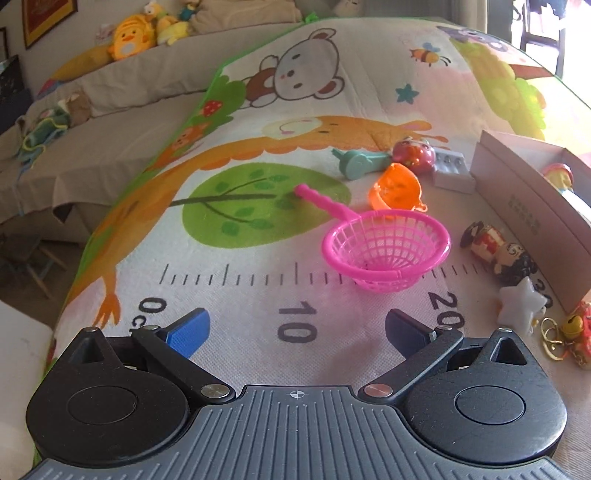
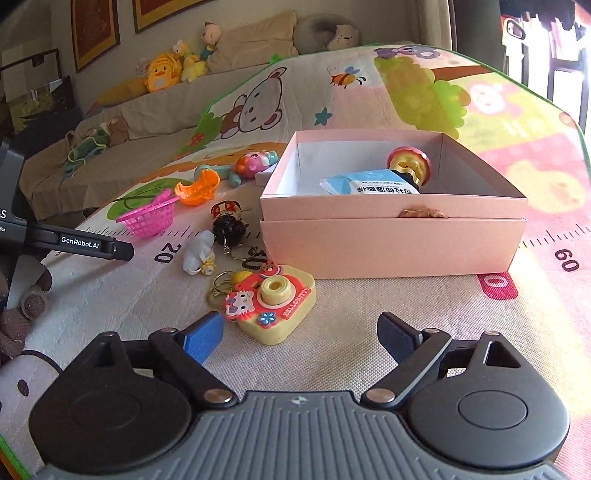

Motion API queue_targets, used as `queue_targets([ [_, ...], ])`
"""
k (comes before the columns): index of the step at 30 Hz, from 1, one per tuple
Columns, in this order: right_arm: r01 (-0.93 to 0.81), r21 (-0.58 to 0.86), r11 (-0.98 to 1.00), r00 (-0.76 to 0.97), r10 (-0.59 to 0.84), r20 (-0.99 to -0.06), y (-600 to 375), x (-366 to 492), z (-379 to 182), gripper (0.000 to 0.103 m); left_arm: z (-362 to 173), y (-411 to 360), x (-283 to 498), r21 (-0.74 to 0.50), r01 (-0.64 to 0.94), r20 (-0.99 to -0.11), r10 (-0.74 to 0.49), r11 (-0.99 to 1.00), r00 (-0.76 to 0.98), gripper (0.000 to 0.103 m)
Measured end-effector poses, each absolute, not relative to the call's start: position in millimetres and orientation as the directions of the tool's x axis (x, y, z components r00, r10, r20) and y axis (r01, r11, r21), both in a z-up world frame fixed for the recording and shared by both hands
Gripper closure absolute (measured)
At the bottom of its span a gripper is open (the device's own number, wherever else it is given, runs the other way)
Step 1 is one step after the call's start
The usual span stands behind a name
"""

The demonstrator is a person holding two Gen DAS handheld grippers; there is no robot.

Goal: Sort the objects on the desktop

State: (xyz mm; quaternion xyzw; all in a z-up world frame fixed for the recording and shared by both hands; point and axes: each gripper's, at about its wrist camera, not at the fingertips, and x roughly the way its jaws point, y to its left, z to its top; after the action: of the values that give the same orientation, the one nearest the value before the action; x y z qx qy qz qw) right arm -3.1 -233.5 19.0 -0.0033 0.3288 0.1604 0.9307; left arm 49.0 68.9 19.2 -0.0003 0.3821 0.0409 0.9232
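My left gripper (image 1: 297,330) is open over the play mat, a short way in front of a pink toy strainer (image 1: 388,249). Beyond it lie an orange toy bowl (image 1: 397,186), a teal toy (image 1: 360,162) and a round pink toy (image 1: 413,153). My right gripper (image 2: 301,338) is open with nothing between its fingers. Just ahead of its left finger lies a yellow toy camera keychain (image 2: 275,301). A pink cardboard box (image 2: 391,236) stands behind it and holds a blue packet (image 2: 369,182) and a red-capped figure (image 2: 408,164). A doll figure (image 2: 227,219) and a white star (image 2: 199,251) lie left of the box.
The mat covers a table whose left edge drops toward a beige sofa (image 1: 92,122) with plush toys (image 1: 133,35). The left gripper's body (image 2: 74,242) shows at the left in the right wrist view. A grey block (image 1: 450,170) sits by the box corner.
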Motion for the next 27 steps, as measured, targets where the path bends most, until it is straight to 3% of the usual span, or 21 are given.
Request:
queue_targets([
  [5,-0.324,0.09,0.942,0.732,0.31,-0.607,-230,-5,20,0.01,39,43,45,-0.072,0.048,-0.674,-0.084,0.996,0.734,0.0],
  [8,-0.32,0.084,0.944,0.754,0.307,-0.581,-237,-6,29,0.01,42,16,44,-0.062,0.115,-0.656,-0.128,0.991,0.744,0.0],
  [12,-0.183,0.065,0.981,0.845,0.19,-0.5,-280,9,65,0.01,38,-5,43,-0.014,0.169,-0.64,-0.139,0.986,0.756,0.0],
  [16,-0.051,0.092,0.994,0.859,0.09,-0.504,-328,58,80,0.005,27,-22,38,0.0,0.272,-0.655,-0.206,0.962,0.727,0.0],
  [22,-0.064,0.288,0.956,0.775,0.229,-0.589,-349,127,60,0.005,21,-17,25,0.017,0.288,-0.654,-0.207,0.958,0.727,0.0],
  [23,-0.087,0.31,0.947,0.765,0.263,-0.588,-341,130,59,0.001,20,-12,24,0.017,0.281,-0.657,-0.201,0.96,0.726,0.0],
  [27,-0.134,0.247,0.96,0.781,0.256,-0.57,-307,130,62,0.0,18,0,24,0.003,0.261,-0.665,-0.193,0.965,0.721,0.0],
])
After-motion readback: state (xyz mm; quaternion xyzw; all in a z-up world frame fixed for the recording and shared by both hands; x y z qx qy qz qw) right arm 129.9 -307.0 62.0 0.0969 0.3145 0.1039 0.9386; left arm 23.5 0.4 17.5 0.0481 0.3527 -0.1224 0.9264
